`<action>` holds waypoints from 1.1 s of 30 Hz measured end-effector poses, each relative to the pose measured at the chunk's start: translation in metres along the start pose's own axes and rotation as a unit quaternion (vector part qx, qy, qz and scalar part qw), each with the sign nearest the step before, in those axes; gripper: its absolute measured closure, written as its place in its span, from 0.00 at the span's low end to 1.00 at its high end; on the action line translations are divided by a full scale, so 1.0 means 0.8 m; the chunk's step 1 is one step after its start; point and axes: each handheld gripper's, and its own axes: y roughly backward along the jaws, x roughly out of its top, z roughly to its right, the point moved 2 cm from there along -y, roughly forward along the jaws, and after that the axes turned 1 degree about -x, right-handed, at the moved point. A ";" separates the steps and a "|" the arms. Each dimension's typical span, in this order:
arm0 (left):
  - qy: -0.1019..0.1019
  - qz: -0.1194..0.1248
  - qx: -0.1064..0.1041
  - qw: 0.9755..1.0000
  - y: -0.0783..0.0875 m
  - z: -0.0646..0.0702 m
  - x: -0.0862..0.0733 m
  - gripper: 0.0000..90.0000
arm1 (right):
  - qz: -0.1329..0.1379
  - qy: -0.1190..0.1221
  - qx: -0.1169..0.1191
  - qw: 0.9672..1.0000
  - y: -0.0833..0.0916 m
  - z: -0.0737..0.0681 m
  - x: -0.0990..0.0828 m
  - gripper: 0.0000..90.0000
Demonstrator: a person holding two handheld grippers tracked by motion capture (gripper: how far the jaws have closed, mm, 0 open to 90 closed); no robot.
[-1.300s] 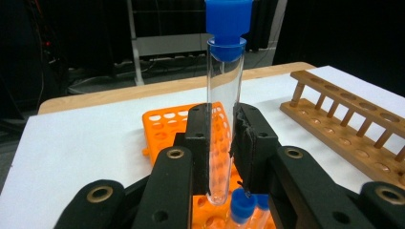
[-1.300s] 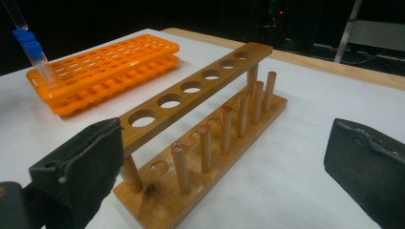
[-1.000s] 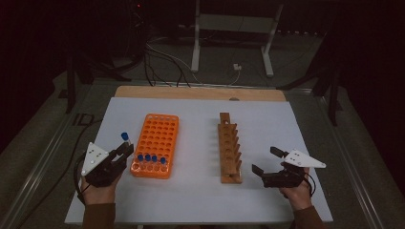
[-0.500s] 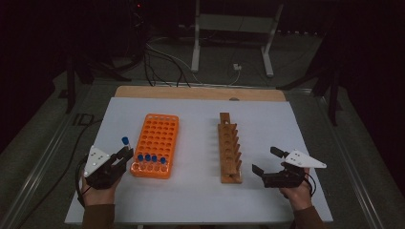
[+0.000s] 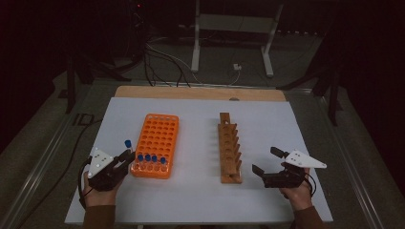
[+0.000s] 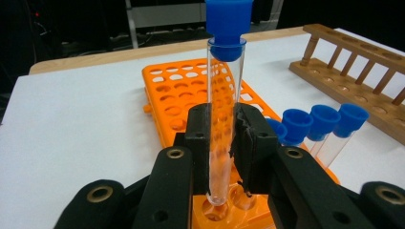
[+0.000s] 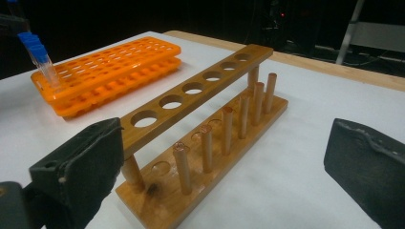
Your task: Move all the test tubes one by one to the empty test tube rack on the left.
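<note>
Orange plastic tube rack [image 6: 191, 90]: left gripper [image 6: 223, 131] pinches a clear blue-capped test tube [image 6: 224, 95], its tip at a near-corner hole. Keep it upright and centred, lowering gently. Right gripper [image 5: 270, 162] rests spread beside the wooden rack [image 5: 230, 148].

We note an orange rack [image 5: 155, 145], blue-capped clear tube [image 6: 223, 95], brown wooden stand [image 5: 229, 148], white table [image 5: 200, 200], and black gripper [image 6: 222, 138].
</note>
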 end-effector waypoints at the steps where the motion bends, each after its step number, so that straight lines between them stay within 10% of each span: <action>1: 0.000 0.000 0.000 1.000 0.000 0.000 -0.001 0.86 | 0.000 0.001 0.000 1.000 0.000 0.000 0.000 0.01; 15: -0.008 -0.040 -0.003 0.999 -0.010 0.001 -0.017 0.86 | -0.001 0.002 0.001 1.000 0.000 -0.001 0.000 0.01; 27: -0.038 -0.133 0.009 0.990 -0.025 0.003 -0.032 0.87 | -0.002 -0.001 0.004 1.000 -0.001 0.000 -0.001 0.01; 33: -0.030 -0.130 0.005 0.991 -0.025 0.002 -0.033 0.86 | -0.002 -0.001 0.005 1.000 -0.001 -0.001 -0.002 0.01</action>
